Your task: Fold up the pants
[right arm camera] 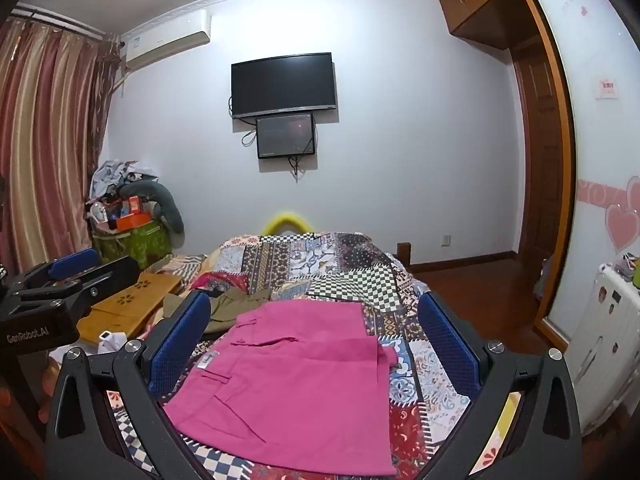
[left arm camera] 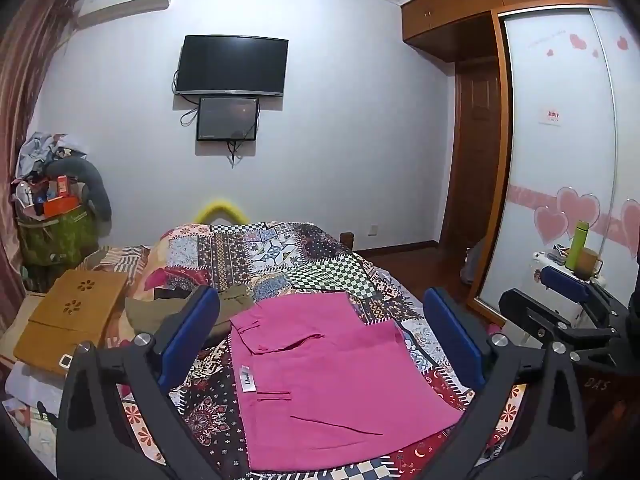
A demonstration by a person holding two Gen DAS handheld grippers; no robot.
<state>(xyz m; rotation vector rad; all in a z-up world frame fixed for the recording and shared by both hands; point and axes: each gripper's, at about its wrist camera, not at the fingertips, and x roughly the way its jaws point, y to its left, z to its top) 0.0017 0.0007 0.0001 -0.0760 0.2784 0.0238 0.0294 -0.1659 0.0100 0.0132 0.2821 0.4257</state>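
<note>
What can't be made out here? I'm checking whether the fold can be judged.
- Pink pants: near edge hidden by the left tool frame, left wrist view; cut off at the bottom, right wrist view.
- White label: print too small.
- Olive garment: partly behind a blue finger.

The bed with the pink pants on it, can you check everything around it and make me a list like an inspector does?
Surface: patchwork quilt covering the bed, busy pattern, a bit rumpled at the far end.
Job's things: pink pants lying folded and flat on the quilt, white label showing.
Clutter: olive garment bunched beside the pants; wooden lap tray at the bed's left; heaped basket in the corner.
Grippers: left hand-held gripper open, above the pants, holding nothing; right hand-held gripper open, also holding nothing.
Cables: loose wires hanging under the wall TV and the small screen.
Surroundings: curtains, air conditioner, wardrobe with heart stickers, green bottle.
</note>
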